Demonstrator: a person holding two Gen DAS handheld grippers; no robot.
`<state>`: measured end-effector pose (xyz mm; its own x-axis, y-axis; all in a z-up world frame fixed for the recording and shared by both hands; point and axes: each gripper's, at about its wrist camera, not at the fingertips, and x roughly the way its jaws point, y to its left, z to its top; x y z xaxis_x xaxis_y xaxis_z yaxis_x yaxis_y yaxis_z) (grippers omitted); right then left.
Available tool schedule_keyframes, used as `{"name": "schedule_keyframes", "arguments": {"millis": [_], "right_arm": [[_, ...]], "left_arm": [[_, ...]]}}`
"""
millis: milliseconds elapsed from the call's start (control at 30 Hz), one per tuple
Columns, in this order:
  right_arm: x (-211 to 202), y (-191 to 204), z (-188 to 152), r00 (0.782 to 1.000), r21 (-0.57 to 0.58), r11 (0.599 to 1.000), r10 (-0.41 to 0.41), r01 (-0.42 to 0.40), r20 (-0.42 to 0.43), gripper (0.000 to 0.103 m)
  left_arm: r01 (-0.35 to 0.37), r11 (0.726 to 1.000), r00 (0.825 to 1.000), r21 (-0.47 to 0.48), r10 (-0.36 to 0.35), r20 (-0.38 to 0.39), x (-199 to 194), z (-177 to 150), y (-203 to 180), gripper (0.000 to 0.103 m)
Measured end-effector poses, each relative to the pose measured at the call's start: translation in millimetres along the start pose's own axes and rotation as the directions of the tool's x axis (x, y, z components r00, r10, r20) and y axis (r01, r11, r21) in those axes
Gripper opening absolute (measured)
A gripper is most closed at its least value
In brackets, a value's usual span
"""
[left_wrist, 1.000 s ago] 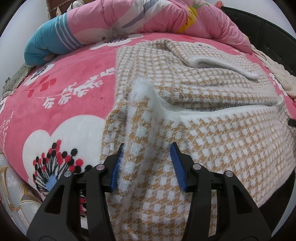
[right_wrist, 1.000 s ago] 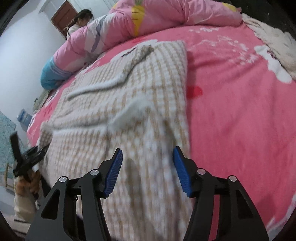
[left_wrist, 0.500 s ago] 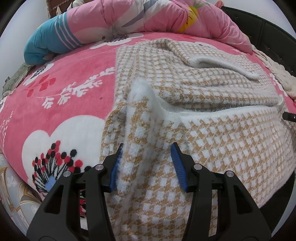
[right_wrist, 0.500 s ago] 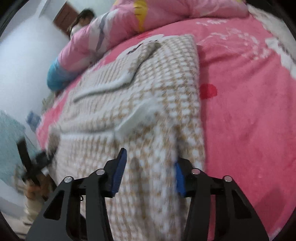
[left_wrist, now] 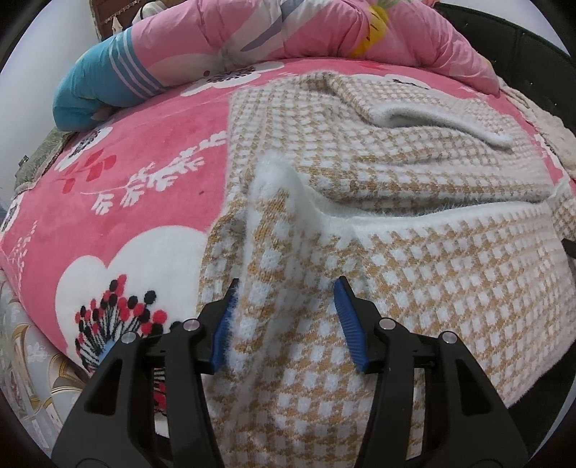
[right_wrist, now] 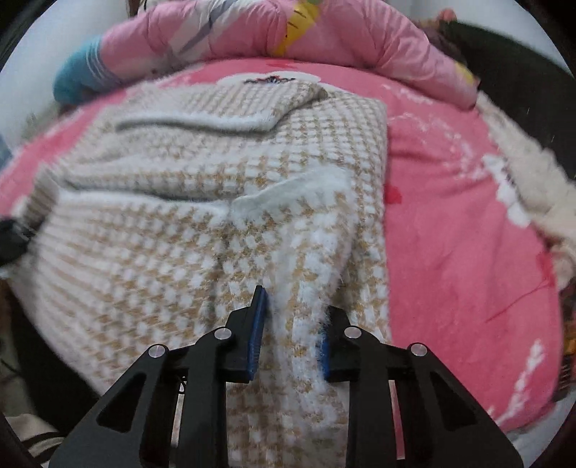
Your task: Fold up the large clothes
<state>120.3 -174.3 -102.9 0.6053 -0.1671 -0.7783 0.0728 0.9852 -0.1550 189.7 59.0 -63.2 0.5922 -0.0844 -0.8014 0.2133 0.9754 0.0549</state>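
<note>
A tan-and-white checked knit garment [left_wrist: 396, 180] lies spread on a pink floral blanket [left_wrist: 144, 162], its white-trimmed hem folded over. My left gripper [left_wrist: 286, 288] stands open at the garment's near left corner, a raised ridge of knit between its blue pads and brushing the left one. In the right wrist view the garment [right_wrist: 180, 234] fills the middle. My right gripper [right_wrist: 295, 300] is at its near right edge with jaws closing, and a bunched fold of fuzzy knit fills the gap between the pads. The left gripper [right_wrist: 10, 234] shows as a dark shape at the left rim.
A rolled pink-and-blue quilt [left_wrist: 288, 28] lies along the far side of the bed. A cream throw [left_wrist: 550, 136] sits at the right edge beside a black headboard [left_wrist: 522, 46]. The pink blanket [right_wrist: 450, 216] is bare to the right of the garment.
The right gripper swung round to face the garment's right edge, and its jaws narrowed around a fold of knit. The left gripper and the ridge of knit between its pads stayed put.
</note>
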Motion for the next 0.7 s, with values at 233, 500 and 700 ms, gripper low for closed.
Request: {"name": "schedule_keyframes", "arguments": {"millis": [233, 500, 700], "right_arm": [[-6.0, 4.9, -4.0, 0.998, -0.023, 0.998, -0.059, 0.059, 0.008, 0.024], [-2.3, 12.8, -0.2, 0.997, -0.012, 0.997, -0.076, 0.076, 0.005, 0.025], [-2.9, 11.2, -2.0, 0.997, -0.008, 0.997, -0.075, 0.075, 0.004, 0.025]], "left_arm": [[-0.009, 1.0, 1.0, 0.008, 0.009, -0.003, 1.2, -0.2, 0.8, 0.051], [-0.006, 1.0, 1.0, 0.012, 0.006, -0.004, 1.2, -0.4, 1.0, 0.051], [-0.007, 1.0, 1.0, 0.014, 0.007, -0.005, 0.3, -1.0, 0.5, 0.051]]}}
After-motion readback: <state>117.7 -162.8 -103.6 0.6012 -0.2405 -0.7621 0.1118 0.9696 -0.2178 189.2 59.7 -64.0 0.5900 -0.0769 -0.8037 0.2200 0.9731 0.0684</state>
